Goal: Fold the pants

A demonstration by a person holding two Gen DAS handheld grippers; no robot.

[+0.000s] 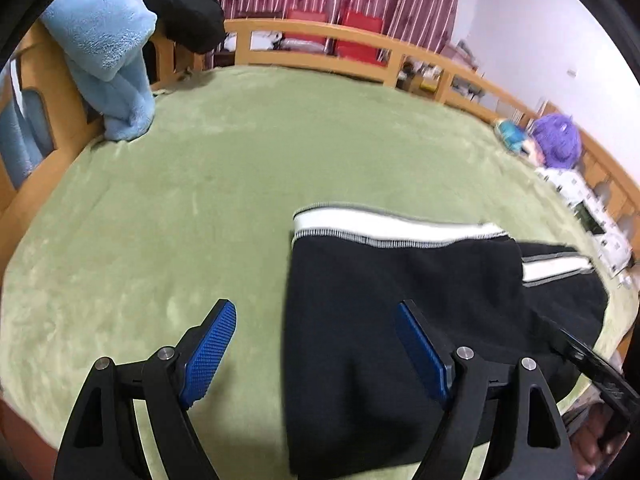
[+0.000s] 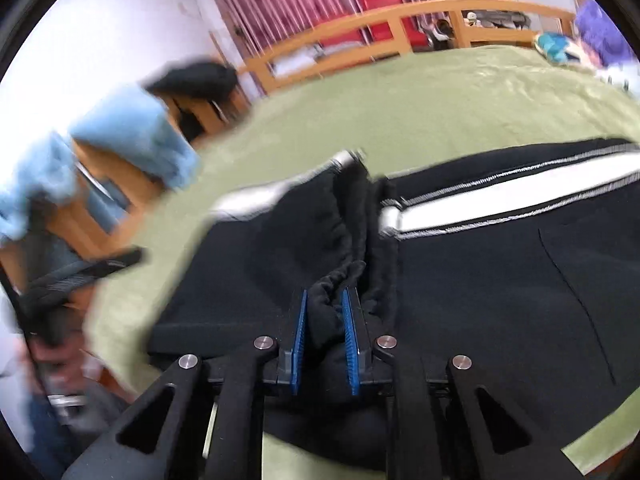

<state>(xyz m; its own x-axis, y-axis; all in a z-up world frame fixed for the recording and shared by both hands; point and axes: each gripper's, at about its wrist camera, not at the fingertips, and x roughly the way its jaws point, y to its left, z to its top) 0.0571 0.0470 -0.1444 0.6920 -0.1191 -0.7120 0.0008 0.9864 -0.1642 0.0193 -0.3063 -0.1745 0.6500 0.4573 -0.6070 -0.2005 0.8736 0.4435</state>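
Observation:
Black pants [image 1: 380, 320] with a white side stripe [image 1: 380, 232] lie folded on the green bed cover [image 1: 200, 200]. My left gripper [image 1: 316, 312] hangs open above the folded edge, its left blue pad [image 1: 212, 356] over the green cover and its right pad [image 1: 422, 350] over the black cloth, nothing pinched. In the right wrist view my right gripper [image 2: 326, 300] is shut on a bunched ridge of the pants' black cloth [image 2: 326, 312]. The pants [image 2: 500, 280] spread out to the right, stripe [image 2: 500, 200] running across.
A light blue blanket [image 1: 108, 60] and a dark garment [image 1: 184, 12] drape over the wooden bed rail [image 1: 320, 44]. A purple plush toy [image 1: 558, 140] and patterned cloth [image 1: 584, 208] lie at the right edge. A hand [image 2: 52, 356] holds the other gripper at lower left.

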